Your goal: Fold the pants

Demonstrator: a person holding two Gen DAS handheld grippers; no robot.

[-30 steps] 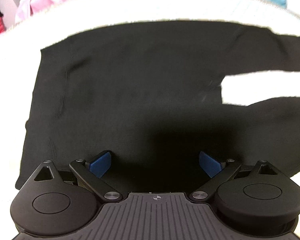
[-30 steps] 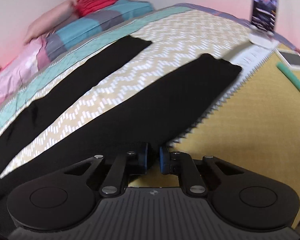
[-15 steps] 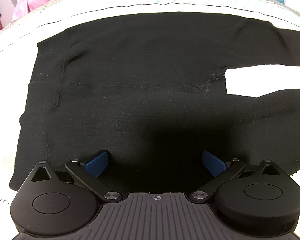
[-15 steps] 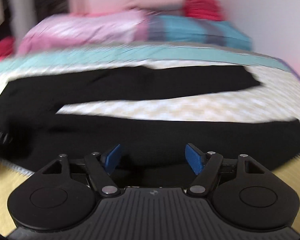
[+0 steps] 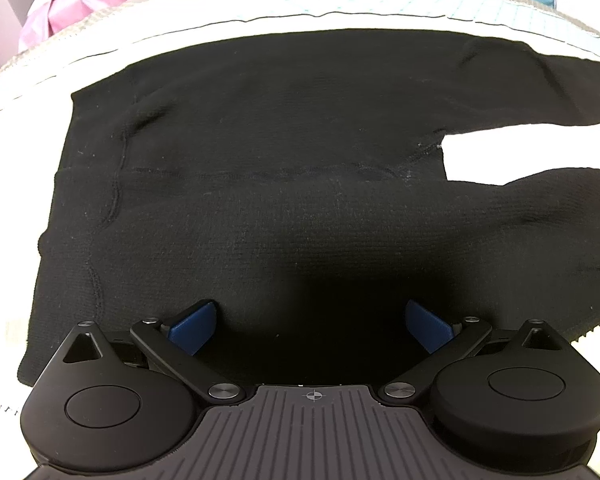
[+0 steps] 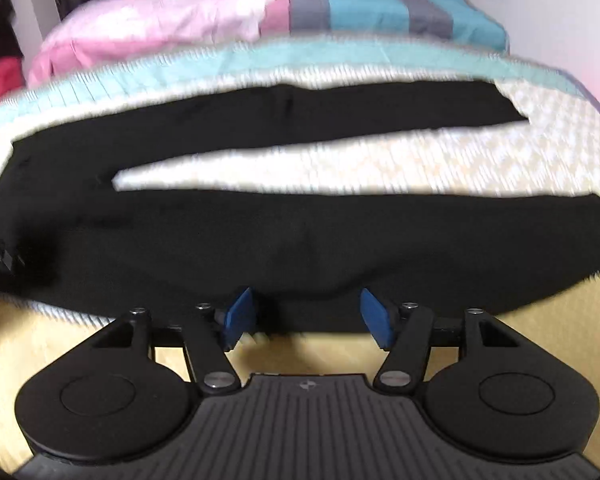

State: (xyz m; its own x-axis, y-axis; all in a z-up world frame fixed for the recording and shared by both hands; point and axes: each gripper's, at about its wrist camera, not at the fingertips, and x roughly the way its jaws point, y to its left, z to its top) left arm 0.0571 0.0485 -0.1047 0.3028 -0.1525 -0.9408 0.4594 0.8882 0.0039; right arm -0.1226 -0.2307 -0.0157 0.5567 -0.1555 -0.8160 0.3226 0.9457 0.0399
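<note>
The black pants (image 5: 280, 184) are spread flat along the bed's (image 6: 500, 168) near edge. Both the left tongs (image 5: 311, 320) and right tongs (image 6: 306, 316) are held wide above them, gripping nothing.

A pair of black knit pants (image 5: 284, 168) is spread flat and unfolded, filling the middle of the left wrist view, with the waist toward the left of the frame and a seam run across the seat. In the right wrist view the two legs (image 6: 300, 240) are seen stretched toward the right, split by a pale wedge of bedding.
</note>
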